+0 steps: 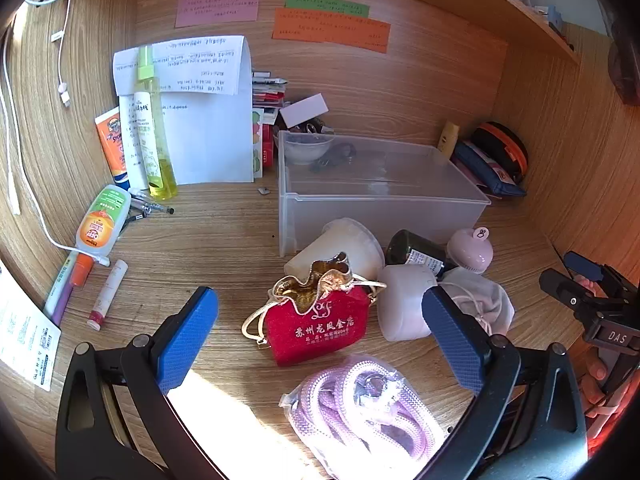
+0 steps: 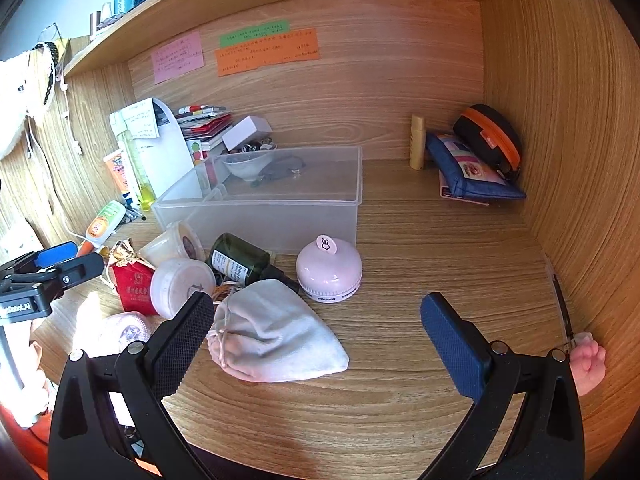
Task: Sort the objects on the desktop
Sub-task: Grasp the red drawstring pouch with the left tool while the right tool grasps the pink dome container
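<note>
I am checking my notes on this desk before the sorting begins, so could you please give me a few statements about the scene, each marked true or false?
1. The left gripper is open and holds nothing. True.
2. The clear plastic bin is packed full. False: it is mostly bare, with only a small bowl and a few small things at one end.
3. The red pouch lies on the desk outside the bin. True.
4. The right gripper is clamped on the white drawstring bag. False: its jaws stand wide open and grip nothing.
5. The yellow-green spray bottle lies flat. False: it stands upright.
</note>
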Demonstrator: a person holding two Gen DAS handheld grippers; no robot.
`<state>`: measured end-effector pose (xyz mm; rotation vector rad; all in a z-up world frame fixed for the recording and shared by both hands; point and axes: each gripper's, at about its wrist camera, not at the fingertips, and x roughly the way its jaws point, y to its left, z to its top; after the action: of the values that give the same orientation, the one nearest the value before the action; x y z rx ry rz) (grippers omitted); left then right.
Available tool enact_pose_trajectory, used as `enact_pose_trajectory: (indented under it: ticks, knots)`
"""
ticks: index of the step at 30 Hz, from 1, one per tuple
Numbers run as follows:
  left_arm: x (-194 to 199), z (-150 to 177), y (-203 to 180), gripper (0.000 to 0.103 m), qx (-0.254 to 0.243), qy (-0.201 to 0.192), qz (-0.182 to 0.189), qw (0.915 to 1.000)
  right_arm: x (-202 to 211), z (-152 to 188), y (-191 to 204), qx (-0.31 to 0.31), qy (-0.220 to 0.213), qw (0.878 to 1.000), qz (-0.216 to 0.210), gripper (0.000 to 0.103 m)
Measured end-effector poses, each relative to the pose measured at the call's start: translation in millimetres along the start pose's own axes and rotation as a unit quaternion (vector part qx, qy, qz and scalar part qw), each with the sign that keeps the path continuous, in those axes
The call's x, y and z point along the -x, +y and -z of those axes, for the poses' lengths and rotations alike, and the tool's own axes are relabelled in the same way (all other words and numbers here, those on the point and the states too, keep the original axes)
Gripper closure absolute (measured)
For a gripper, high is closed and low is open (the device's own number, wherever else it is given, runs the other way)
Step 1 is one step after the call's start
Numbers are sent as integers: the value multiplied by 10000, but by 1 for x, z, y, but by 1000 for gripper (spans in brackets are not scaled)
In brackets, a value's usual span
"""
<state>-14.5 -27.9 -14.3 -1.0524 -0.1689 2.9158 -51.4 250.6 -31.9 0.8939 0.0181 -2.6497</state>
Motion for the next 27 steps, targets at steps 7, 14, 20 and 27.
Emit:
enact_pose_trajectory:
  ticks: [7,14,20,27]
  knots:
    - [-25,1,18,0,41,392,-21,9992,-22,-9,-14,-36,161,9998,71,0]
    - [-48,7,16,0,43,692,-28,9976,-51,-22,-27,155,629,9979,9,1]
    - [-68,6,12,0,-29,1059,21,9944,-78,-27,-27,224,1094,9936,-140,5]
    - [-79,4,6,0,-108,1246,115,9921,-103,-24,-10,555,1392,9886,-111,11]
